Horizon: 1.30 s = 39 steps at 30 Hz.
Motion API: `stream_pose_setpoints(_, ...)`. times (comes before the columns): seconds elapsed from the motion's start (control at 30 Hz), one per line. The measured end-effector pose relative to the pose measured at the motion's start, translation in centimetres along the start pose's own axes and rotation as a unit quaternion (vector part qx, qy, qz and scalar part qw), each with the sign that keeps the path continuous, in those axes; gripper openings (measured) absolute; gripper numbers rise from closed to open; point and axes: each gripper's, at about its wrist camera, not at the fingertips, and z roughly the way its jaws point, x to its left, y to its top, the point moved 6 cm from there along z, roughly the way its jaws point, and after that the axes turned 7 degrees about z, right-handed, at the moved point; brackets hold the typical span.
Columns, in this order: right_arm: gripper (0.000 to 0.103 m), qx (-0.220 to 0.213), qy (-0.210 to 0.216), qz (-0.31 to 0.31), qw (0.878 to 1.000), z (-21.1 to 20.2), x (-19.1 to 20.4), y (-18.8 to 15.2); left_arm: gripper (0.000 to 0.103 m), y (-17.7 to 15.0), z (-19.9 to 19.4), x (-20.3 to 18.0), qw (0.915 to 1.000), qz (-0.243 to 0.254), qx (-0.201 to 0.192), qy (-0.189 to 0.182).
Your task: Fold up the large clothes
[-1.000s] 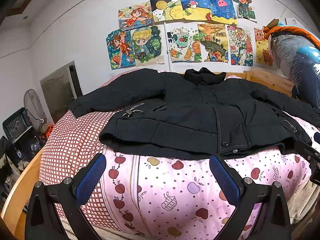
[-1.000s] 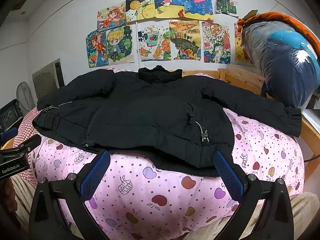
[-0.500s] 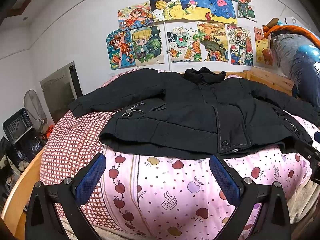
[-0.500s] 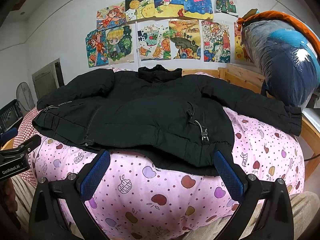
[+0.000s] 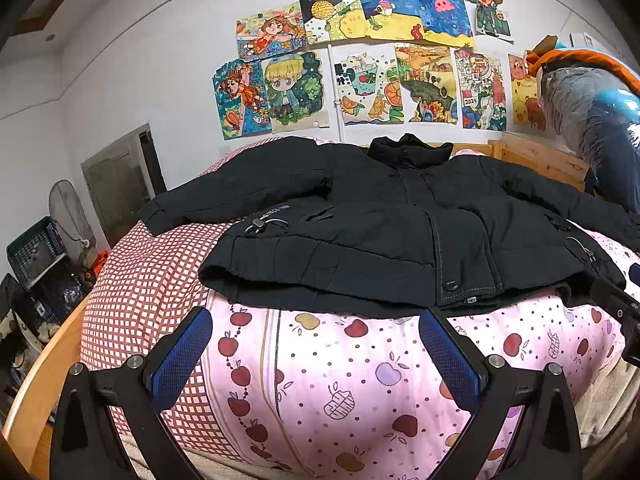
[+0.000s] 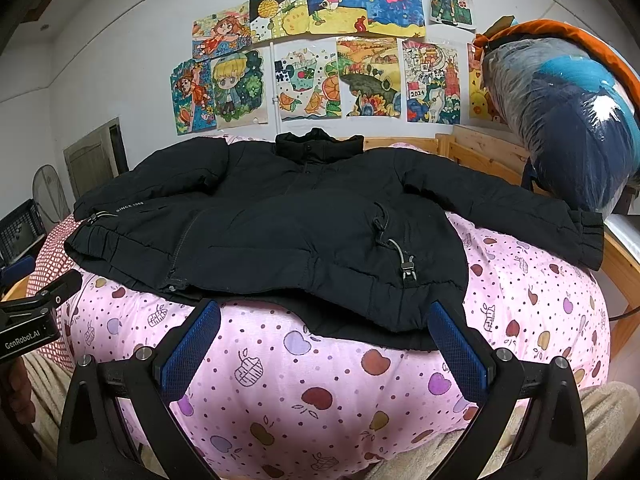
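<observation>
Jacket (image 5: 384, 232), black and padded, lies spread flat on the pink apple-print quilt (image 5: 340, 380), filling mid-frame above both grippers. Left gripper (image 5: 316, 356) and right gripper (image 6: 324, 344) are spread wide, holding nothing, blue-padded.

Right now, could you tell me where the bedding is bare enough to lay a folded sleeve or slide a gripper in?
Bare pink apple-print quilt lies between the black jacket hem and the open right gripper. Bare checked bedding borders the jacket's hem beyond the open left gripper. The middle is fully covered; the wrapped bundle crowds the far right.
</observation>
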Motion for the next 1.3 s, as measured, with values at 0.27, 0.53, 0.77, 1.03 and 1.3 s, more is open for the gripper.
stream_pose_setpoints(0.27, 0.102, 0.001, 0.000, 0.000, 1.000, 0.0, 0.0, 0.0, 0.103, 0.0, 0.0, 0.0, 1.0000, 0.001, 0.000, 0.000)
stream_pose_setpoints(0.53, 0.102, 0.001, 0.000, 0.001, 1.000, 0.0, -0.1, 0.1, 0.103, 0.0, 0.0, 0.0, 1.0000, 0.001, 0.000, 0.000)
stream_pose_setpoints(0.77, 0.102, 0.001, 0.002, 0.003, 1.000, 0.1, -0.2, 0.0, 0.103, -0.3, 0.2, 0.3, 1.0000, -0.002, 0.003, 0.003)
stream_pose_setpoints(1.03, 0.102, 0.004, 0.002, 0.004, 1.000, 0.3, -0.3, -0.2, 0.103, -0.4, 0.4, 0.5, 1.0000, -0.003, 0.005, 0.004)
stream_pose_setpoints(1.3, 0.102, 0.008, 0.001, 0.003, 1.000, 0.2, -0.2, -0.9, 0.103, -0.6, 0.3, 1.2, 0.9997, -0.002, 0.019, 0.016)
